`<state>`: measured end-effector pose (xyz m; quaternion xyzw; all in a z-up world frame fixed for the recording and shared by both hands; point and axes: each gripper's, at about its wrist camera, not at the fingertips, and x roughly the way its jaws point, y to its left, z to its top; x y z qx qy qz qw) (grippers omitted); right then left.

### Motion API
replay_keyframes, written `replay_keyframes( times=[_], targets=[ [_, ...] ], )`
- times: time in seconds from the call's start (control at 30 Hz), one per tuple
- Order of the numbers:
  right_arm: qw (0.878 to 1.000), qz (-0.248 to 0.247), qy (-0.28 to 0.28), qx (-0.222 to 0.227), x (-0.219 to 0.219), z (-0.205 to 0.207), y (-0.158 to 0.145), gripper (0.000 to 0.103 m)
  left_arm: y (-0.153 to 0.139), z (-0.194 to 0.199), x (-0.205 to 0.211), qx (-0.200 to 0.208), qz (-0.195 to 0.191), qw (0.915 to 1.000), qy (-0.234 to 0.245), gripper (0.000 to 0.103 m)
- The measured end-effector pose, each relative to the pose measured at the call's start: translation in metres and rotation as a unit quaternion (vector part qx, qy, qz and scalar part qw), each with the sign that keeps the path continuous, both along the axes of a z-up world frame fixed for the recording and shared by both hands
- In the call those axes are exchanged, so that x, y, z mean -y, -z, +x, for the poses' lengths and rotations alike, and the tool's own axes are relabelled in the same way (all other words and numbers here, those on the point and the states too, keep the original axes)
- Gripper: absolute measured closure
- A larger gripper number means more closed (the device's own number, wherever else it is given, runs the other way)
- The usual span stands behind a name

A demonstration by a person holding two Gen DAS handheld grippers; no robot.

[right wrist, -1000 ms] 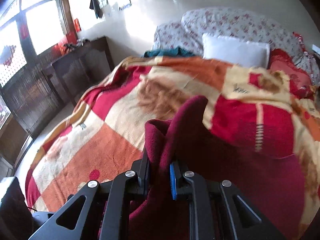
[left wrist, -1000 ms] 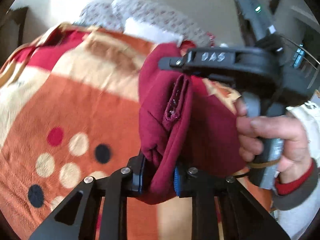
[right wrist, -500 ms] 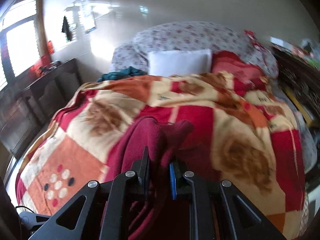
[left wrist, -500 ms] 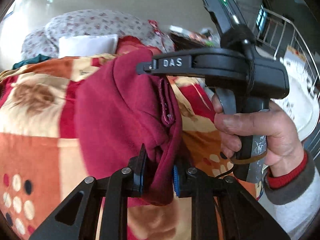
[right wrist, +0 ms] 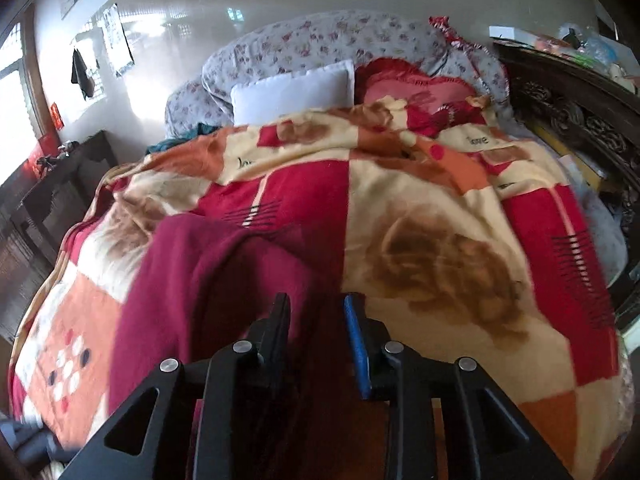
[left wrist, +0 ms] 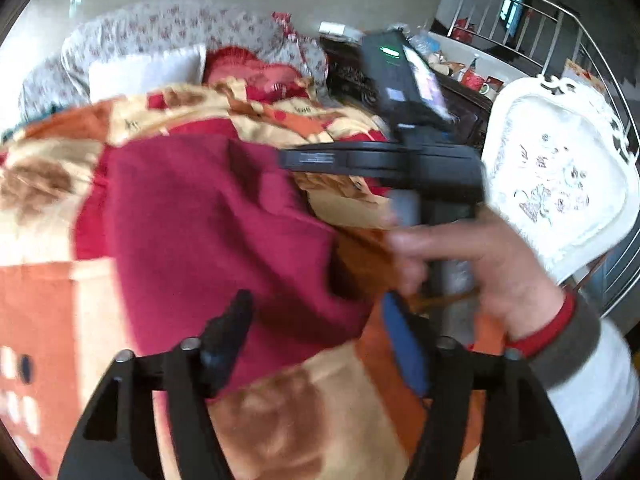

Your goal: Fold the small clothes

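Note:
A maroon garment (left wrist: 208,220) lies spread on the patterned blanket (left wrist: 288,420) of the bed. My left gripper (left wrist: 316,328) hovers over the garment's near corner; its jaws are opening wide and the pads do not press the cloth. In the left wrist view a hand (left wrist: 492,264) holds my right gripper (left wrist: 288,159) at the garment's far right edge. From the right wrist view the right gripper (right wrist: 316,316) has its jaws opening, with the maroon garment (right wrist: 216,280) lying loose beneath and between the fingers.
At the head of the bed lie a white pillow (right wrist: 292,92), floral pillows (right wrist: 320,44) and a red heart cushion (right wrist: 416,88). A dark carved bed frame (right wrist: 568,112) runs along the right. A white chair (left wrist: 556,172) and a metal railing (left wrist: 560,20) stand beyond.
Both grippers were shut on the lifted maroon garment and carried it across the bed. Now their jaws have come apart and the garment lies flat on the blanket.

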<state>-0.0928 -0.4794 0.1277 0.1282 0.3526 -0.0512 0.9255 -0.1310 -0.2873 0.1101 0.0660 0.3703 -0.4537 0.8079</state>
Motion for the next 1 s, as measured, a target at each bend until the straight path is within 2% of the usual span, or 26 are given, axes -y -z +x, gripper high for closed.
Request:
replay_keyframes(
  times=[0.07, 0.13, 0.2, 0.3, 0.33, 0.4, 0.47, 0.6, 0.67, 0.77, 0.8, 0.9, 0.93, 1.0],
  targets=[
    [0.999, 0.022, -0.019, 0.019, -0.008, -0.021, -0.011, 0.068, -0.006, -0.006, -0.021, 0.035, 0.013, 0.9992, -0.013, 0.035],
    [0.998, 0.047, -0.044, 0.020, -0.022, -0.035, -0.012, 0.052, -0.007, -0.005, -0.038, 0.063, 0.022, 0.9970, -0.039, 0.034],
    [0.996, 0.059, -0.067, 0.003, -0.039, -0.038, -0.006, 0.051, -0.002, 0.005, -0.044, 0.070, 0.039, 0.9949, -0.062, 0.034],
    [0.997, 0.041, -0.062, -0.037, -0.054, -0.034, 0.014, 0.051, 0.012, 0.022, -0.042, 0.053, 0.052, 0.9943, -0.076, 0.034],
    [0.997, 0.022, -0.062, -0.045, -0.059, -0.034, 0.021, 0.057, 0.015, 0.023, -0.040, 0.053, 0.059, 0.9938, -0.078, 0.034],
    [0.996, -0.013, -0.065, -0.053, -0.064, -0.038, 0.030, 0.081, 0.026, 0.023, -0.035, 0.055, 0.081, 0.9923, -0.077, 0.034],
    [0.997, -0.013, -0.056, -0.048, -0.059, -0.046, 0.035, 0.082, 0.037, 0.020, -0.034, 0.054, 0.098, 0.9912, -0.071, 0.034],
    [0.998, 0.021, -0.032, -0.055, -0.043, -0.053, 0.058, 0.082, 0.054, 0.019, -0.035, 0.046, 0.108, 0.9908, -0.066, 0.034],
    [0.998, 0.020, -0.029, -0.052, -0.042, -0.054, 0.063, 0.082, 0.061, 0.022, -0.033, 0.033, 0.109, 0.9913, -0.065, 0.034],
    [0.997, 0.060, -0.026, -0.039, -0.034, -0.061, 0.048, 0.076, 0.059, 0.019, -0.035, 0.036, 0.110, 0.9910, -0.068, 0.034],
    [0.997, 0.075, -0.022, -0.022, -0.030, -0.067, 0.036, 0.075, 0.055, 0.017, -0.036, 0.043, 0.111, 0.9906, -0.068, 0.034],
    [0.999, 0.050, -0.010, 0.008, -0.035, -0.068, 0.011, 0.070, 0.035, 0.009, -0.044, 0.076, 0.100, 0.9894, -0.073, 0.034],
    [0.999, 0.036, 0.001, 0.014, -0.036, -0.063, 0.005, 0.061, 0.030, 0.008, -0.046, 0.079, 0.096, 0.9894, -0.074, 0.034],
    [0.999, 0.030, 0.012, 0.014, -0.040, -0.049, 0.003, 0.054, 0.021, 0.011, -0.048, 0.077, 0.083, 0.9904, -0.078, 0.030]
  ],
)
